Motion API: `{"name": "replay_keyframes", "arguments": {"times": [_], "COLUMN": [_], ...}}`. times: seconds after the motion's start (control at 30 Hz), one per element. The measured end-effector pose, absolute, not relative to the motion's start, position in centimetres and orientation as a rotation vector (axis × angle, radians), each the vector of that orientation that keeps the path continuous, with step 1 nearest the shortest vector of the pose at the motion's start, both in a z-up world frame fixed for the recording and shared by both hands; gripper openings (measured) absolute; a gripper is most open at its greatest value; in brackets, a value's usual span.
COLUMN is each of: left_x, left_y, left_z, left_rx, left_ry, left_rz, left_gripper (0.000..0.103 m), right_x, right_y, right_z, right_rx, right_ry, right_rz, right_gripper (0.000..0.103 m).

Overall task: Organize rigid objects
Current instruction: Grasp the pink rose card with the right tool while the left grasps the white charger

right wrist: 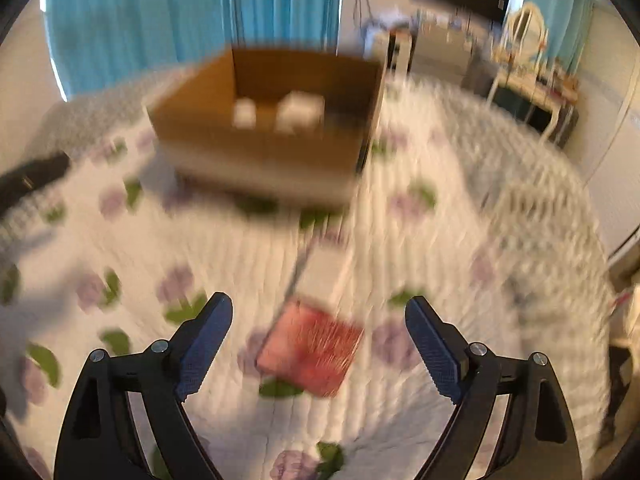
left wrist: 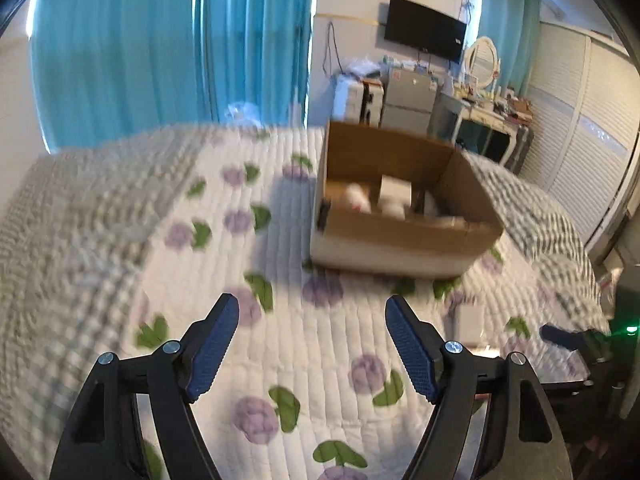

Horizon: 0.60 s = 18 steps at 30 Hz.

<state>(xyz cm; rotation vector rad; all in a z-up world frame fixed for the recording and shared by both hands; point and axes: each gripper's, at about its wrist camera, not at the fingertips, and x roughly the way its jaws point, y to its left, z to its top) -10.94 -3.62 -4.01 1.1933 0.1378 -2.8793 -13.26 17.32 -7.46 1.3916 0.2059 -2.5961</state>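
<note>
The left gripper (left wrist: 312, 322) has its jaws spread wide with nothing between them, only the flowered quilt (left wrist: 304, 364) showing in the gap. The right gripper (right wrist: 319, 326) is likewise wide open and holds nothing; below and between its jaws lies a red box (right wrist: 310, 350) flat on the quilt, not touched by either finger, and just beyond it a pale white box (right wrist: 326, 274) lies end to end with it, though the right wrist view is smeared with motion blur, so neither box's print nor exact edges can be made out. Further out stands an open cardboard box (left wrist: 400, 236) on the bed, ahead and to the right of the left gripper, ahead and slightly left of the right one. Inside it are a few white items (left wrist: 394, 196), too blurred to name, and its near wall hides whatever sits low in it. In the left wrist view a small white box (left wrist: 468, 322) lies on the quilt just right of the right-hand finger, partly cut off by it, and a finger of the other gripper pokes in at the far right edge. Bare quilt lies between both grippers and the carton. Beyond the bed are blue curtains (left wrist: 160, 52), a wall television (left wrist: 425, 34) and a cluttered dresser (left wrist: 492, 120).
</note>
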Motion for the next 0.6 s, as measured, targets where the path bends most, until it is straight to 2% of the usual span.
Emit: {"name": "replay_keyframes", "arguments": {"times": [0.1, 0.3, 0.43, 0.47, 0.53, 0.6], "left_x": [-11.1, -10.9, -10.9, -10.9, -10.8, -10.7], "left_y": [-3.6, -3.1, -2.9, -2.9, -3.0, -3.0], "left_z": [-7.8, -11.6, -11.7, -11.7, -11.6, -11.5], "left_rx": [1.273, 1.398, 1.404, 1.402, 1.405, 1.407], "left_ry": [0.084, 0.078, 0.077, 0.08, 0.097, 0.115], "left_rz": [-2.846, -2.829, -2.826, -2.823, -2.811, -2.811], "left_gripper": [0.078, 0.078, 0.078, 0.078, 0.078, 0.078], "right_x": [-13.9, -15.0, -15.1, -14.9, -14.5, -14.1], "right_y": [18.0, 18.0, 16.5, 16.3, 16.6, 17.3], "right_z": [-11.6, -14.9, -16.4, -16.4, -16.0, -15.3], "right_rx": [1.528, 1.618, 1.623, 1.615, 1.589, 1.559], "right_ry": [0.104, 0.019, 0.163, 0.188, 0.171, 0.12], "right_rz": [-2.556, -2.557, -2.603, -2.61, -2.616, -2.609], "right_gripper": [0.088, 0.091, 0.092, 0.09, 0.077, 0.075]}}
